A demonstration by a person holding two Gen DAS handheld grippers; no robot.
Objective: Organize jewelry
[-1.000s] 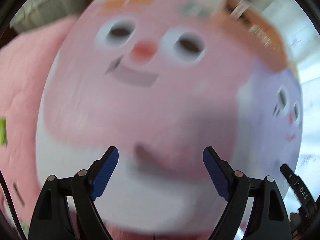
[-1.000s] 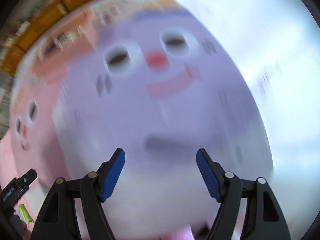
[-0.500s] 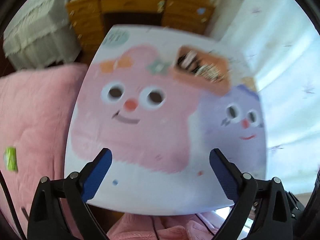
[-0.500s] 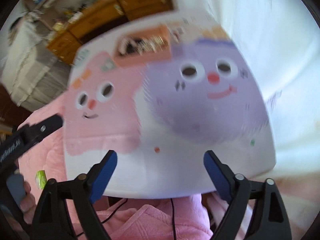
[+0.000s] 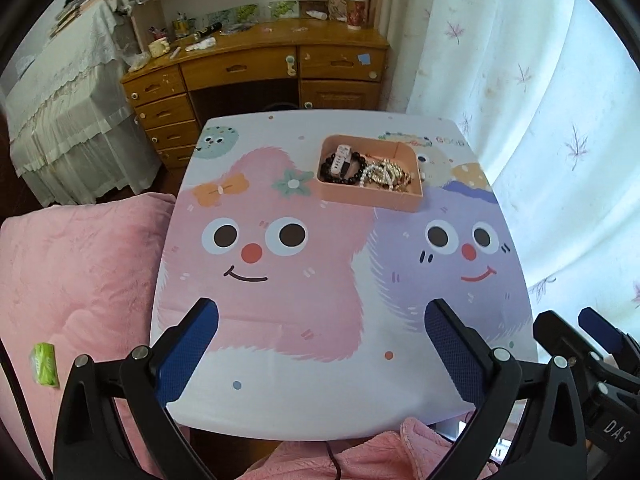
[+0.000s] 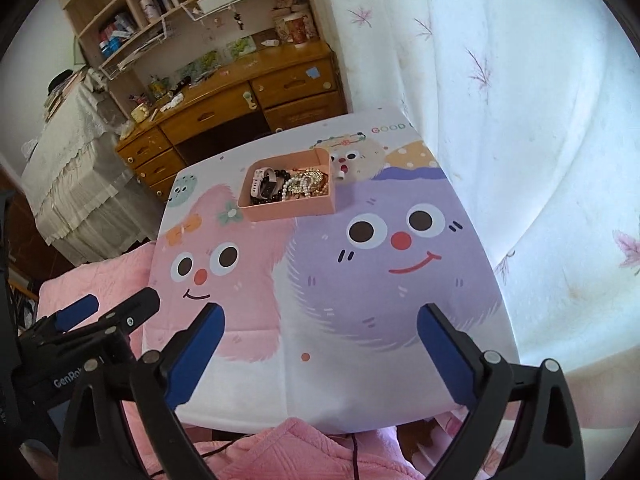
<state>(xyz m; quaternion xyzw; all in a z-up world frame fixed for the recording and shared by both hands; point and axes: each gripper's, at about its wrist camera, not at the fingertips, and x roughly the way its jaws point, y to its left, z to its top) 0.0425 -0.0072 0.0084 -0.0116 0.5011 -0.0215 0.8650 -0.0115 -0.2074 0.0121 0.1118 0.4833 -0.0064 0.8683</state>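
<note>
A pink tray (image 5: 372, 198) stands at the far side of the cartoon-printed table (image 5: 320, 380). It holds a black bead bracelet (image 5: 352, 172), a white watch band (image 5: 340, 158), and pearl and gold chains (image 5: 386, 176). The tray (image 6: 288, 208) also shows in the right wrist view with the same jewelry. My left gripper (image 5: 320, 320) is open and empty above the table's near edge. My right gripper (image 6: 320, 320) is open and empty beside it, to the right.
A pink quilt (image 5: 80, 280) lies left of the table, with a small green packet (image 5: 44, 364) on it. A wooden desk (image 5: 256, 68) stands behind the table. A white curtain (image 5: 540, 120) hangs on the right. A small white piece (image 6: 342, 168) lies behind the tray.
Both grippers have pulled back and up from close over the table surface. The whole table and the tray are now in view. Both stay open.
</note>
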